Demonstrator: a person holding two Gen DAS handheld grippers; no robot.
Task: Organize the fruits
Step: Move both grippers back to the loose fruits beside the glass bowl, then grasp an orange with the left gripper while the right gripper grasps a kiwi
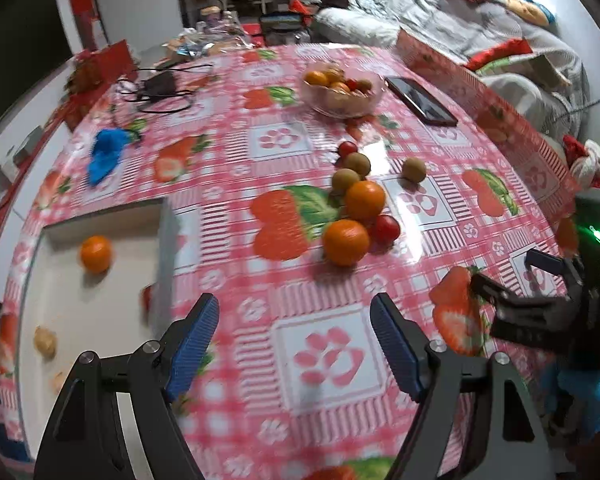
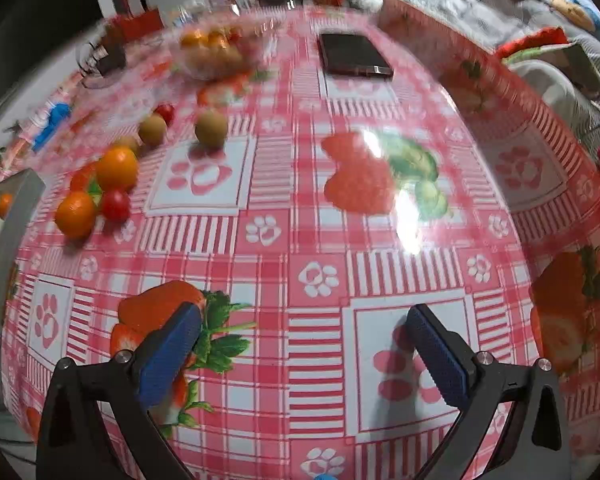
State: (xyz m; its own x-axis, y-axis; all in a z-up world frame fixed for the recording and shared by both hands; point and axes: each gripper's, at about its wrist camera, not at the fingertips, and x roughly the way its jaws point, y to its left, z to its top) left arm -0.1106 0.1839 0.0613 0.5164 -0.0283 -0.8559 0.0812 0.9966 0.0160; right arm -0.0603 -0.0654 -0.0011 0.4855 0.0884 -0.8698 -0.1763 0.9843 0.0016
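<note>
1. At the far left of the left wrist view a white tray point(image 1: 100, 300) sits on the checked tablecloth point(image 1: 260, 152), holding one orange point(image 1: 95, 254) and, near its lower left edge, a small tan fruit point(image 1: 45, 342) (blurred).
2. A blue cloth point(image 1: 106, 152) lies further back on the table, well apart from the tray.
3. The left gripper point(image 1: 296, 344) hangs over bare tablecloth, its blue pads spread with nothing between them.
4. In the middle lies a loose cluster: two oranges point(image 1: 346, 242) touching each other, a red tomato point(image 1: 386, 230) just beside them, and brownish round fruits point(image 1: 358, 164) behind.
5. A glass bowl point(image 1: 342, 90) of mixed fruit stands further back, a dark phone point(image 1: 420, 100) just to its right.
6. The right gripper point(image 2: 304, 354) is likewise spread wide and empty, over the cloth to the right of the cluster.
</note>
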